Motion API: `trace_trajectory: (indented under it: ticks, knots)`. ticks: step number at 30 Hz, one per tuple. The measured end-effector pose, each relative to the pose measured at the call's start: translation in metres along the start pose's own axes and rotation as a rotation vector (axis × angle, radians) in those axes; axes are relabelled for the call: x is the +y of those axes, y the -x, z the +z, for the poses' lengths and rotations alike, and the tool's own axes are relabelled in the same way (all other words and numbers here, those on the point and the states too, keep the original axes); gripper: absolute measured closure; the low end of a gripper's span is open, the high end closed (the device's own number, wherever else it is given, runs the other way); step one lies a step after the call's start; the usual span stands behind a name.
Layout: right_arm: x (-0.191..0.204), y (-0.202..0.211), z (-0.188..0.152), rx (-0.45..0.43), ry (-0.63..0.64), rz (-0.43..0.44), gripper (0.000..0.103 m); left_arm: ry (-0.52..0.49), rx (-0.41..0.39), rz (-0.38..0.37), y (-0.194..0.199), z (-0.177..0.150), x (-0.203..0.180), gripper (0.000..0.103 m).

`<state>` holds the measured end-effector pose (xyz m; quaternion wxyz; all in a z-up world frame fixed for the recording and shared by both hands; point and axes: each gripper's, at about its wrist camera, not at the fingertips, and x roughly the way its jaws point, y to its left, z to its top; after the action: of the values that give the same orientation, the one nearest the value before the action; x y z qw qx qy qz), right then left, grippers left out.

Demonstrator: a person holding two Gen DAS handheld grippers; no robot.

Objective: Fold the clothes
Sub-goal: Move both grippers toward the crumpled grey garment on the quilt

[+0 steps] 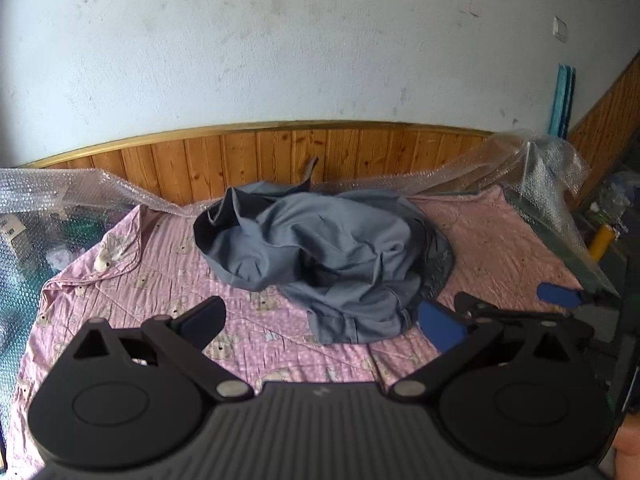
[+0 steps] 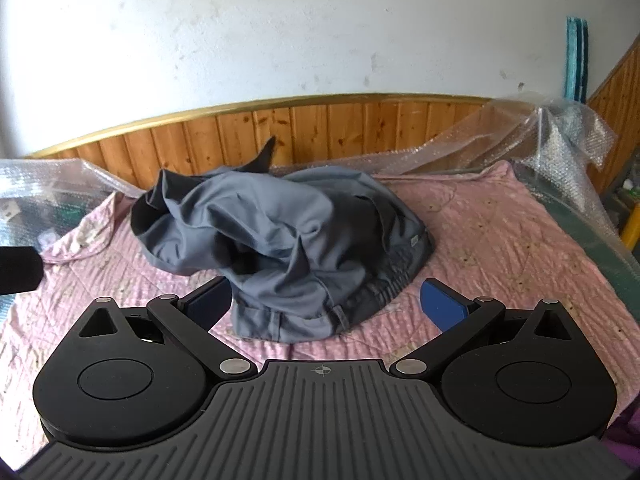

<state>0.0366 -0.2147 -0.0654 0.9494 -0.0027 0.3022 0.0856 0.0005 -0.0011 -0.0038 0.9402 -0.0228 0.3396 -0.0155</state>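
Note:
A grey garment [image 1: 320, 256] lies crumpled in a heap on the pink quilt [image 1: 160, 280], near the wooden wall panel. It also shows in the right wrist view [image 2: 280, 248]. My left gripper [image 1: 322, 322] is open and empty, just in front of the heap's near edge. My right gripper [image 2: 326, 306] is open and empty, its fingers either side of the heap's near edge, which shows a waistband. The right gripper's fingertips [image 1: 560, 295] show at the right of the left wrist view. A left fingertip [image 2: 18, 268] shows at the left edge of the right wrist view.
Bubble wrap [image 1: 60, 192] lies along the quilt's far and left sides and drapes over things at the right [image 2: 560, 136]. A wood-panelled wall [image 1: 280, 152] runs behind the bed. A yellow object [image 1: 602, 240] stands at the right.

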Motion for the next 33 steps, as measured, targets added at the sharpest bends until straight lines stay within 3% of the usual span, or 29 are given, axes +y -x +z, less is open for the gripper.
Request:
trace_trajectory:
  ticks: [6, 8, 15, 33]
  knots:
    - [-0.003, 0.004, -0.006, 0.004, 0.028, 0.009, 0.002, -0.073, 0.086, 0.014, -0.011, -0.012, -0.012, 0.000]
    - [-0.004, 0.005, -0.009, 0.006, 0.037, 0.013, 0.002, -0.084, 0.072, 0.006, -0.002, -0.018, -0.020, 0.000]
    - [0.013, 0.001, -0.003, 0.050, 0.081, -0.006, 0.002, -0.072, 0.091, -0.009, 0.005, -0.038, -0.021, 0.000]
    - [0.001, -0.003, -0.021, 0.092, 0.091, 0.007, 0.001, -0.010, 0.153, -0.044, -0.007, -0.053, -0.018, 0.000]
